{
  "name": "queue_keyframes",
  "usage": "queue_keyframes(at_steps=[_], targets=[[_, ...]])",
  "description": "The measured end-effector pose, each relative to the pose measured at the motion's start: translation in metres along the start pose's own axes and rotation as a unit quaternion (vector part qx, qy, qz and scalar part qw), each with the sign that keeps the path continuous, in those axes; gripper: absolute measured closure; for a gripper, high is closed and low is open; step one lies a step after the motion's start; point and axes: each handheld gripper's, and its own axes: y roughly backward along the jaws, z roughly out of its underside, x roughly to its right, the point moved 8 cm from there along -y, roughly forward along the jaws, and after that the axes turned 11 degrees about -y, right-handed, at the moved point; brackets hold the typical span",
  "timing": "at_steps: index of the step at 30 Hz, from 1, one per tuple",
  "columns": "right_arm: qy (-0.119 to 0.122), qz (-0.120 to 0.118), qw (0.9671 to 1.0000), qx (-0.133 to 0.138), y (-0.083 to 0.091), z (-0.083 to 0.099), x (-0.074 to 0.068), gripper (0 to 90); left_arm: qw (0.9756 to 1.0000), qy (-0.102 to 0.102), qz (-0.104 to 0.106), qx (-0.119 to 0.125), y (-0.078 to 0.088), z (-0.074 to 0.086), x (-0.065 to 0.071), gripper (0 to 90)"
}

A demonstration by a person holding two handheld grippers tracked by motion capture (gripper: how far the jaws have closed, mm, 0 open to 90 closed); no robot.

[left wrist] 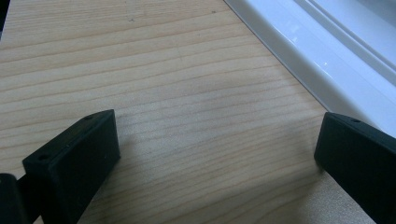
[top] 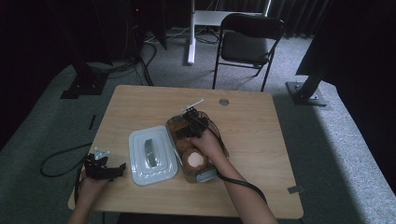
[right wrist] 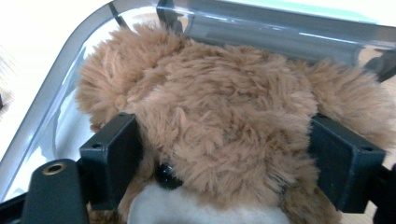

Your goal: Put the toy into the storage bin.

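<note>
At the left edge of the surface (top: 140, 98) the left tool (top: 105, 169) rests flat, jaws wide apart and empty; in the left gripper view just bare wood lies between them, with the lid's rim off to one side. Looks parked, out of the way while the other hand works. Just right of it, the white lid (top: 152, 155) lies flat on the surface, off the box (top: 205, 176) and beside it, so the box stays open for access. Right again, the clear box sits mid-surface with a brown plush toy (right wrist: 224, 116) inside, head up against the far wall. The right tool (top: 190, 127) reaches down into the box from the person's right hand (top: 208, 143). Its jaws are wide and flank the toy's head on both sides, fur against the pads (right wrist: 112, 158); whether they squeeze or merely touch, I cannot tell. Probably placing the toy or letting go of it, lid to follow.
</note>
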Motion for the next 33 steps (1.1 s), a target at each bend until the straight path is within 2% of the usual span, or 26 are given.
queue_keyframes(at_steps=[4,6,9,16,20,25,33], targets=[[-0.004,-0.005,1.0000,0.003,0.008,-0.004,-0.003,14.0,1.0000,0.000,0.000,0.000,0.000,0.000,0.000,0.6],[0.002,-0.004,0.9999,0.016,0.017,-0.007,-0.003,17.7,1.0000,0.000,0.000,0.000,0.000,0.000,0.000,0.6],[-0.009,-0.026,0.9992,0.030,0.030,-0.011,-0.003,18.6,1.0000,0.000,0.000,0.000,0.000,0.000,0.000,0.6],[0.003,-0.052,0.9962,0.069,0.071,-0.010,-0.006,18.8,1.0000,0.000,0.000,0.001,0.000,0.000,0.000,0.6],[0.016,-0.063,0.9946,0.081,0.088,-0.002,-0.010,18.9,1.0000,0.000,0.000,0.001,0.000,0.000,0.000,0.6],[0.025,-0.075,0.9929,0.088,0.101,0.014,-0.012,19.0,1.0000,0.000,0.000,0.001,0.000,0.000,0.000,0.6],[0.019,-0.085,0.9913,0.098,0.115,0.041,-0.001,21.0,1.0000,0.001,0.000,0.001,0.000,0.000,0.000,0.6]])
